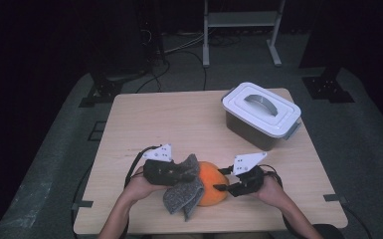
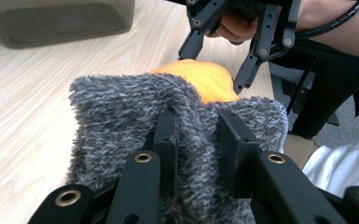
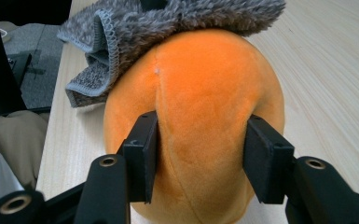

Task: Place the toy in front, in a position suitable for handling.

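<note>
A round orange plush toy [image 1: 210, 186] lies near the table's front edge. Draped over its left side is a grey fluffy cloth [image 1: 184, 191]. My left gripper [image 1: 181, 172] is shut on a fold of the cloth [image 2: 121, 107], which bunches up between its jaws [image 2: 198, 116]. From the right, my right gripper [image 1: 221, 187] holds the plush toy [image 3: 205, 79], its pads pressing into both sides [image 3: 200, 135]. The left gripper view also shows the right gripper [image 2: 212, 70] at the toy [image 2: 205, 79], beyond the cloth. The cloth [image 3: 177, 18] covers the toy's far end.
A grey storage box with a white handled lid [image 1: 261, 117] stands at the back right of the wooden table [image 1: 169, 119]. Its dark wall [image 2: 60, 21] shows in the left gripper view. Beyond the table is a dark floor with cables and a metal stand.
</note>
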`<state>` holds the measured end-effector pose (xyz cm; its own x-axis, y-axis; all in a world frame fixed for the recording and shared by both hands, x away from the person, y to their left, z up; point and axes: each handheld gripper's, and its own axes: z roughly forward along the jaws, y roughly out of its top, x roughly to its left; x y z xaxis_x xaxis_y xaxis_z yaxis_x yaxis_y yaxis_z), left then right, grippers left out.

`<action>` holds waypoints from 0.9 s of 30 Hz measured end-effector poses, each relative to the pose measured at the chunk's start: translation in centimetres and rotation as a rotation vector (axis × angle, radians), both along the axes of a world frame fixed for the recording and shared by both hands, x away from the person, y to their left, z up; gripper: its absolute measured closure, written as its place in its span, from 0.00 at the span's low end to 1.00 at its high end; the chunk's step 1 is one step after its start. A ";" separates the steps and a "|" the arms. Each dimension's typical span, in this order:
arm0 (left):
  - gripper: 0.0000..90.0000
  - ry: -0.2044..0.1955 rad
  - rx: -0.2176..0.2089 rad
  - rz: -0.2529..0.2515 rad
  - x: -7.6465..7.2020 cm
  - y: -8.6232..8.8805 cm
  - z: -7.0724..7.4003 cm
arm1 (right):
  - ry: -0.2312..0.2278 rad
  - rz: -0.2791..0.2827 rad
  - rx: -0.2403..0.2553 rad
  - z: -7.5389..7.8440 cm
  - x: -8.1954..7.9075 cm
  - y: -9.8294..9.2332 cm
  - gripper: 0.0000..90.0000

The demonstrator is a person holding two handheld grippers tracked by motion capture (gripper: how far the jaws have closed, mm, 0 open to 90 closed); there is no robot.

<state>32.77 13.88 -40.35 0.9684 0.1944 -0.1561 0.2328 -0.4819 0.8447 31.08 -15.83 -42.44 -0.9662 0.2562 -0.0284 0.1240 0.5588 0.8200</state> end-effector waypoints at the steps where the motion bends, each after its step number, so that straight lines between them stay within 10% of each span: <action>1: 0.79 0.009 0.016 -0.018 -0.1 -0.2 -0.2 | 0.012 -0.020 -0.001 0.0 0.2 0.0 0.47; 8: 0.79 0.050 0.036 -0.110 -0.7 -1.1 -0.7 | 0.166 -0.114 -0.003 -0.5 1.7 -1.1 0.42; 15: 0.79 0.014 0.000 -0.043 -0.4 -0.8 0.2 | 0.080 -0.079 0.016 -0.3 0.7 -0.3 0.52; 27: 0.79 0.019 0.028 -0.003 0.1 0.3 -0.5 | 0.109 -0.042 -0.025 -0.9 1.1 -1.1 0.34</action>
<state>32.88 14.22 -40.85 0.9659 0.1959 -0.1691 0.2472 -0.5059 0.8264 32.19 -16.93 -43.34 -0.9525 0.2967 0.0690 0.2350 0.5716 0.7861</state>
